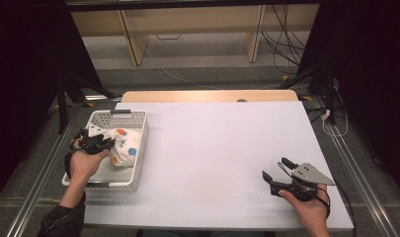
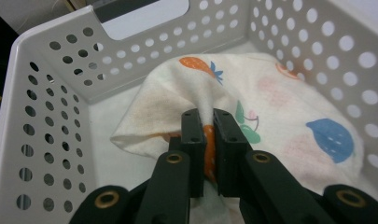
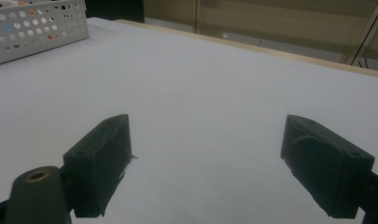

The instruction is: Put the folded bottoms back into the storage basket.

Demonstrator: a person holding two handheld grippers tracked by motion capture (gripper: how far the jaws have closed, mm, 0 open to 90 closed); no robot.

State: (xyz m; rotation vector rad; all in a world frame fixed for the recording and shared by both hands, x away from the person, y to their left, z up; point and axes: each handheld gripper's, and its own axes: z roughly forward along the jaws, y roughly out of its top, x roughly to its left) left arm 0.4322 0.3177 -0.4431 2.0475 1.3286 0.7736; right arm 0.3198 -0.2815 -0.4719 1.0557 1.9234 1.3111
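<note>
L gripper [image 2: 208, 122] jaws pinched on cloth [image 2: 270, 93] fold, in basket [image 2: 51, 93], prob lifted

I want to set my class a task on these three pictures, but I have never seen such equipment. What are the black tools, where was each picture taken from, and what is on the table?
A person holds hand tongs, one pair in each hand. One picture looks down from above the table; the other two come from small cameras riding on each pair of tongs. On the white table stands a white basket with holes in its walls. In it lies a white cloth printed with coloured fruit. The left tongs are shut on a fold of that cloth. The right tongs are open, with nothing between them, above bare table.
</note>
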